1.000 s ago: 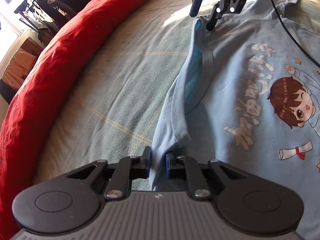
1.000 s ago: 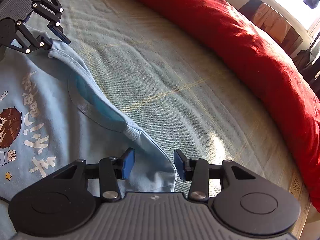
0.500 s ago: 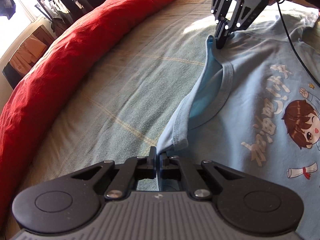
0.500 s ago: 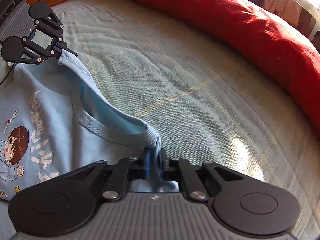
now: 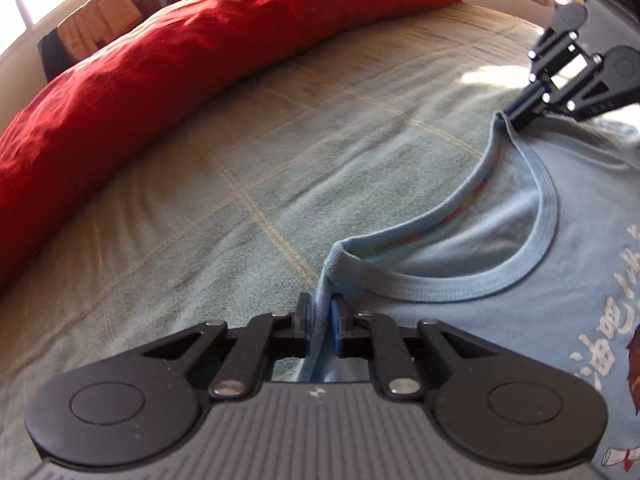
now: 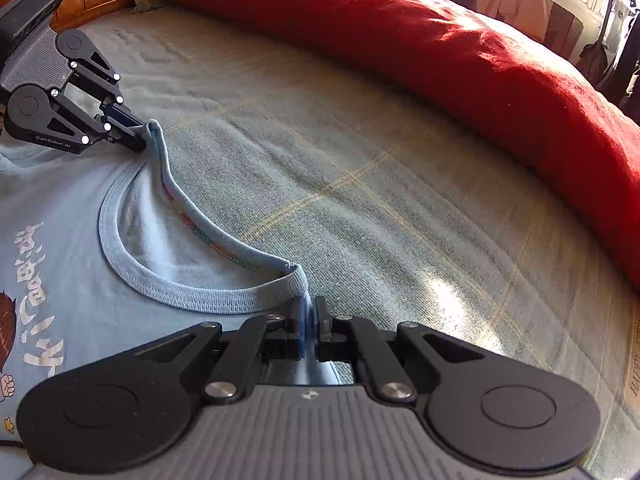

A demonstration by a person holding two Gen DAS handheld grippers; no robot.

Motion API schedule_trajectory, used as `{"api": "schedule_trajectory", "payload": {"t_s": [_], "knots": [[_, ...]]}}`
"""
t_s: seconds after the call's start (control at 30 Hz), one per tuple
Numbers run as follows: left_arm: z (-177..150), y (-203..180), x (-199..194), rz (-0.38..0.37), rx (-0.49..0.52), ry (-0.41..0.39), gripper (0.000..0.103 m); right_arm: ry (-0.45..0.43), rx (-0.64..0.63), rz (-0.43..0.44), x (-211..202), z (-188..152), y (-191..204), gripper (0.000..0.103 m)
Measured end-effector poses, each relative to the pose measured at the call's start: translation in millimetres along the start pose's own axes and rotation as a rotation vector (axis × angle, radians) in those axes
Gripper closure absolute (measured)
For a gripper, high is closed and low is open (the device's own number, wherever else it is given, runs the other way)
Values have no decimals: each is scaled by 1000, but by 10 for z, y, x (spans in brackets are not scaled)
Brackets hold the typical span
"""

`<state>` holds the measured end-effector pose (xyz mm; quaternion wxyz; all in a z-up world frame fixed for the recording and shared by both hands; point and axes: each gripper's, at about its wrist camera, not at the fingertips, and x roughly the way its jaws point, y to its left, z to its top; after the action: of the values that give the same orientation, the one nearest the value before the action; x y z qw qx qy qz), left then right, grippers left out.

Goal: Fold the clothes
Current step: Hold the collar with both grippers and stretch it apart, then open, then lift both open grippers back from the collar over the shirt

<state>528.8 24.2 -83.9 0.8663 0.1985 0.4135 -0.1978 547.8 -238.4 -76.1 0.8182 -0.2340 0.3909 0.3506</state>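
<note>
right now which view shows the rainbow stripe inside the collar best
The right wrist view: the rainbow stripe runs close and sharp along the collar's back edge. The left wrist view shows it too, but fainter and blurred.

Light-blue cartoon-print T-shirt [image 5: 520,320]; red duvet [image 5: 200,40]; green-checked bedspread [image 5: 240,168]

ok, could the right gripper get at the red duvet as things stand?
Probably not: the right gripper is shut on the T-shirt shoulder, and open bedspread separates it from the red duvet.

Right gripper [image 6: 308,320] clamped on light-blue T-shirt [image 6: 68,264] shoulder beside collar. Left gripper [image 6: 138,136] pinching opposite shoulder. Garment flat on green plaid bedspread [image 6: 360,184]; red duvet [image 6: 460,56] beyond.
</note>
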Motion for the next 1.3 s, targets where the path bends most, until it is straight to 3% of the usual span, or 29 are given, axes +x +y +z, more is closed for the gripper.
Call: {"api": "schedule_trajectory", "payload": {"t_s": [0.1,0.2,0.3,0.4,0.5,0.63,0.77,0.87,0.93,0.97,1.1,1.3], "knots": [[14,155,-81,61,-81,-24,92,-27,-4,-58,-130,54,83,95],[59,154,-223,85,-77,-70,92,-59,26,-58,-284,131,175,90],[18,14,-397,-35,-92,-78,90,-49,67,17,-400,162,340,88],[-78,-310,-462,-163,-53,4,78,27,125,56,-377,79,512,76],[-160,-588,-456,-229,-11,32,70,76,198,66,-347,-74,581,66],[-139,-688,-224,-163,-58,34,66,84,223,-16,-129,-158,526,61],[33,-561,-18,-119,-157,8,50,45,259,-64,11,-57,379,54],[121,-527,99,10,-170,6,49,25,318,-88,95,44,283,53],[136,-450,69,7,-242,20,50,23,348,-86,33,88,253,53],[135,-440,17,10,-256,29,56,23,363,-83,-28,106,247,53],[9,-505,-422,-18,-220,22,53,-32,381,-58,-589,121,340,51],[-357,-792,-893,-92,-192,52,51,-19,443,-24,-1120,-176,501,50]]}}
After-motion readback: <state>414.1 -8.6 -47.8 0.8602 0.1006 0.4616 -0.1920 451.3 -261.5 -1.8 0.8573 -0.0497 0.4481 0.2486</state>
